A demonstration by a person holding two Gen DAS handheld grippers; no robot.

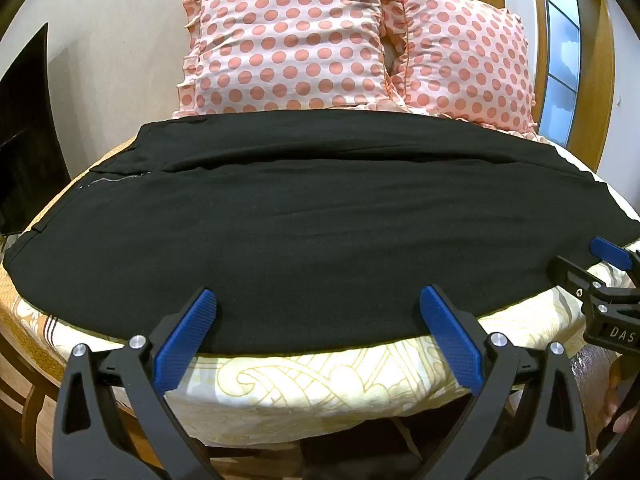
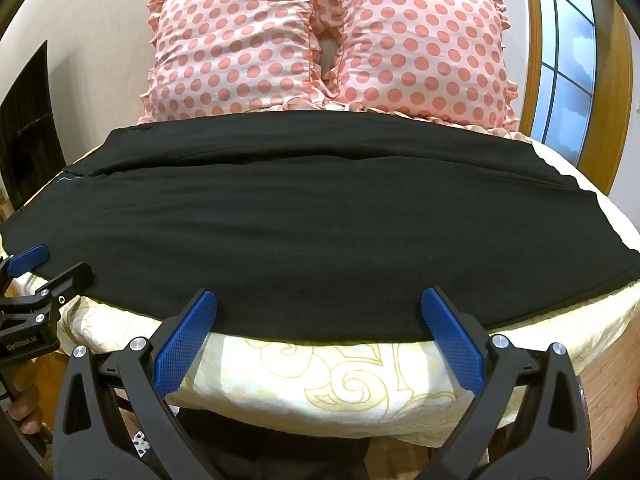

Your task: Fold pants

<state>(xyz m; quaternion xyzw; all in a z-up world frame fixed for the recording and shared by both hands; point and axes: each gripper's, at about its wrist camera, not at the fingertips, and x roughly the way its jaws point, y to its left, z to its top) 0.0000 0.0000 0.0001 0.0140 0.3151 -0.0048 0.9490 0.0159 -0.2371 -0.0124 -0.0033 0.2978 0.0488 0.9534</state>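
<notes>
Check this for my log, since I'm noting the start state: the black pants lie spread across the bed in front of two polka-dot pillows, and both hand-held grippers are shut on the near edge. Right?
Not quite. Both wrist views show the left hand-held gripper and right hand-held gripper open at the near edge, gripping nothing. The rest holds: the pants lie spread across the bed in front of two pillows.

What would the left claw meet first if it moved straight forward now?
Probably the near edge of the black pants on the bed; the open left claw is already at that edge.
</notes>
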